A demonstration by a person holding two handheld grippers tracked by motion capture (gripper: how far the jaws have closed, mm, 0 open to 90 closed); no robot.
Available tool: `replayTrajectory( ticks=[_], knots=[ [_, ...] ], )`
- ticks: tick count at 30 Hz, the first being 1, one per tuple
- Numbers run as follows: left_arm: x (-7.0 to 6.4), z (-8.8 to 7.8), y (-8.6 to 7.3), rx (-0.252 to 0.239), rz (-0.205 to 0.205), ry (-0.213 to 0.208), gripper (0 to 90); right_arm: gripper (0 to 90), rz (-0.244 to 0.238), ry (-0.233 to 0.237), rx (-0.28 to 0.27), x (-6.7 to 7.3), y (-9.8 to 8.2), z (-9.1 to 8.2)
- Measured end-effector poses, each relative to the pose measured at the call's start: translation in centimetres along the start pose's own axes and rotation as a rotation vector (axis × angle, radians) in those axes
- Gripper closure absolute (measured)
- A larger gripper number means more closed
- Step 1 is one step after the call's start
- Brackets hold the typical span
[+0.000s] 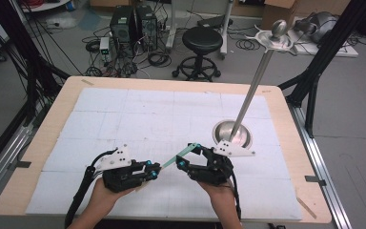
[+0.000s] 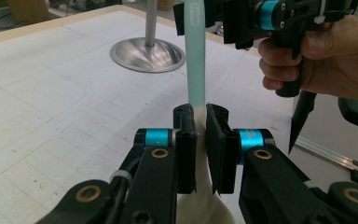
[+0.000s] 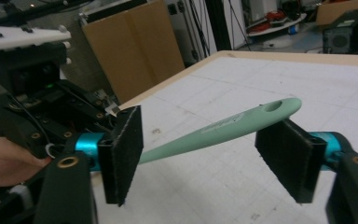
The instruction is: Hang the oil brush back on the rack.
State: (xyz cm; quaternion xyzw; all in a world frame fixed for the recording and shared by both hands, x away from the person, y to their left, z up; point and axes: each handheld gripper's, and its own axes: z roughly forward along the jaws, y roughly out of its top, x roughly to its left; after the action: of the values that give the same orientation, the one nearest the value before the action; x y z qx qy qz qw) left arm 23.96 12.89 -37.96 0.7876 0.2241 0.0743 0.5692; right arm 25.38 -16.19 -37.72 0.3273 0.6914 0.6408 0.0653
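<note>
A spatula with a mint-green handle and a white head is held above the table. My left gripper is shut on it where the handle meets the head. The handle slants up to the right towards my right gripper. That right gripper is open, its pads wide apart on either side of the handle. The handle's holed end lies just above the right-hand pad; whether they touch I cannot tell.
A metal stand with a round base and a slanted pole sits on the white gridded mat, just beyond the right gripper. Wooden table edges frame the mat. A stool and computer cases stand behind.
</note>
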Motion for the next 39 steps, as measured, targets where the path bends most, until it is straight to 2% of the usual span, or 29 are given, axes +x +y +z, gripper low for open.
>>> replayTrajectory(
  ticks=[5, 7, 13, 17, 21, 26, 28, 29, 31, 32, 33, 34, 37, 39],
  knots=[
    [-0.2, 0.0, 0.0, 0.004, 0.005, 0.004, 82.0, 43.5, 0.001, 0.021, -0.024, 0.2, 0.3, 0.0],
    [-0.4, 0.1, 0.0, 0.005, 0.009, 0.003, 82.0, 52.5, -0.023, 0.022, -0.046, 0.5, 0.6, -0.3],
    [-0.8, 0.4, -0.1, 0.004, 0.021, 0.002, 82.0, 62.0, -0.062, 0.04, -0.059, 1.2, 1.3, -0.4],
    [-1.0, 0.4, -0.1, 0.006, 0.028, -0.001, 82.0, 74.1, -0.085, 0.056, -0.056, 1.8, 1.9, -0.4],
    [-1.1, 0.2, -0.1, 0.008, 0.036, -0.003, 82.1, 76.5, -0.073, 0.071, -0.047, 2.1, 2.2, -0.2],
    [-1.2, -0.1, -0.1, 0.006, 0.047, -0.011, 82.3, 82.1, -0.058, 0.14, -0.03, 2.7, 2.8, 0.2],
    [-1.1, -0.2, -0.1, -0.002, 0.038, -0.039, 82.0, 83.0, -0.072, 0.158, -0.025, 3.1, 3.1, 0.3],
    [-1.0, -0.3, 0.0, -0.004, 0.02, -0.07, 81.3, 83.1, -0.078, 0.175, -0.025, 3.3, 3.3, 0.4],
    [-0.7, -0.5, 0.1, -0.006, 0.01, -0.097, 71.6, 83.1, -0.089, 0.198, -0.02, 3.6, 3.6, 0.4],
    [-0.6, -0.5, 0.1, -0.009, 0.006, -0.105, 69.5, 83.1, -0.092, 0.213, -0.022, 3.7, 3.8, 0.4],
    [-0.5, -0.6, 0.1, -0.015, 0.009, -0.114, 63.7, 83.1, -0.09, 0.247, -0.024, 3.7, 4.1, 0.3],
    [-0.4, -0.6, 0.1, -0.012, 0.009, -0.125, 63.7, 83.1, -0.09, 0.247, -0.024, 3.7, 4.1, 0.3],
    [-0.3, -0.6, 0.1, -0.014, 0.007, -0.184, 62.2, 83.1, -0.101, 0.293, -0.008, 3.5, 4.5, 0.3],
    [-0.4, -0.6, 0.0, -0.011, 0.003, -0.218, 62.9, 83.1, -0.097, 0.38, -0.016, 3.0, 4.6, 0.4]
  ],
)
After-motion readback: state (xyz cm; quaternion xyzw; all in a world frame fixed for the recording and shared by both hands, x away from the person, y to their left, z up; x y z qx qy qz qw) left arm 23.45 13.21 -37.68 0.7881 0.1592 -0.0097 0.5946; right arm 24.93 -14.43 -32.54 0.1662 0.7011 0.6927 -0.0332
